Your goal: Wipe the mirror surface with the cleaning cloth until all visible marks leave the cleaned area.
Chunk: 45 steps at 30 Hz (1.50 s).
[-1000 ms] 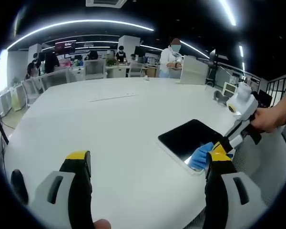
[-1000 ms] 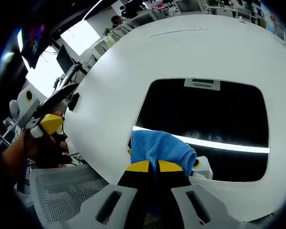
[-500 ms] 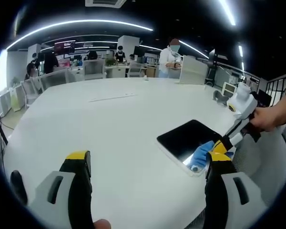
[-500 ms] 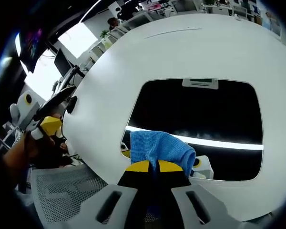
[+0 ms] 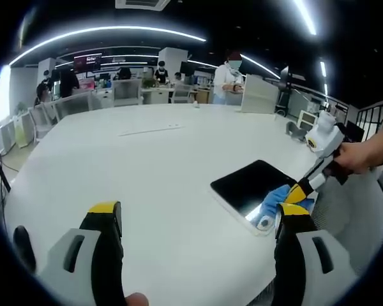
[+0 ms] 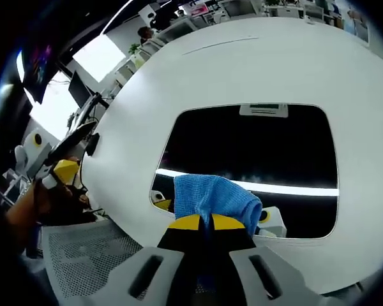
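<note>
White round table (image 6: pixel 293 64) carries the dark mirror (image 6: pixel 255 146) near its edge. On it rests the blue cleaning cloth (image 6: pixel 214 196), pinched tight by the right gripper (image 6: pixel 200 222) fingers. The left gripper (image 5: pixel 198 220) hovers apart, fingers spread wide and empty.

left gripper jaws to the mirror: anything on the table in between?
Nothing. In the left gripper view, only bare white table lies between the left gripper and the mirror. The blue cloth sits at its near corner.

Left tongs (image 5: pixel 195 220) gape wide, nothing between the jaws, poised above the desk (image 5: pixel 147 166). Right tongs (image 6: pixel 208 222) clamped together, gripped by a hand (image 5: pixel 352 158) at the desk's edge.
</note>
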Tool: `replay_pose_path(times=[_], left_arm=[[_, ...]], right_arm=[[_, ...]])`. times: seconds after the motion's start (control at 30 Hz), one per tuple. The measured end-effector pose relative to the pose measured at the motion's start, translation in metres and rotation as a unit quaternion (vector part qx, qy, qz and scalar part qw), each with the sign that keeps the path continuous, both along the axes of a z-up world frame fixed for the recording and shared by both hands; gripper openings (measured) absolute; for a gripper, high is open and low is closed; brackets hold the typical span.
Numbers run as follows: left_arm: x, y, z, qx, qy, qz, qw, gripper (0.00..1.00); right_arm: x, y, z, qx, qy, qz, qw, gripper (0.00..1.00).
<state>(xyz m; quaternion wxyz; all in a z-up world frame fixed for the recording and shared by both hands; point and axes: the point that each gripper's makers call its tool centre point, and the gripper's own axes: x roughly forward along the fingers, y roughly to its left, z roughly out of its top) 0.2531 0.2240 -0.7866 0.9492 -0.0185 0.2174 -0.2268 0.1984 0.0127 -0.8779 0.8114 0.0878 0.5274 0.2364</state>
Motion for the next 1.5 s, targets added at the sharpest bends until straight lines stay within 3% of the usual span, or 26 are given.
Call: replay_pose_path(times=[0.67, 1.5], left_arm=[[-0.001, -0.004, 0.003, -0.007, -0.001, 0.004, 1.0, 0.99], [0.004, 0.011, -0.004, -0.008, 0.002, 0.002, 1.0, 0.99]], right_arm=[[0.01, 0.001, 0.0, -0.016, -0.011, 0.007, 0.9998, 0.0], [0.053, 0.0, -0.001, -0.037, -0.018, 0.016, 0.999, 0.0]])
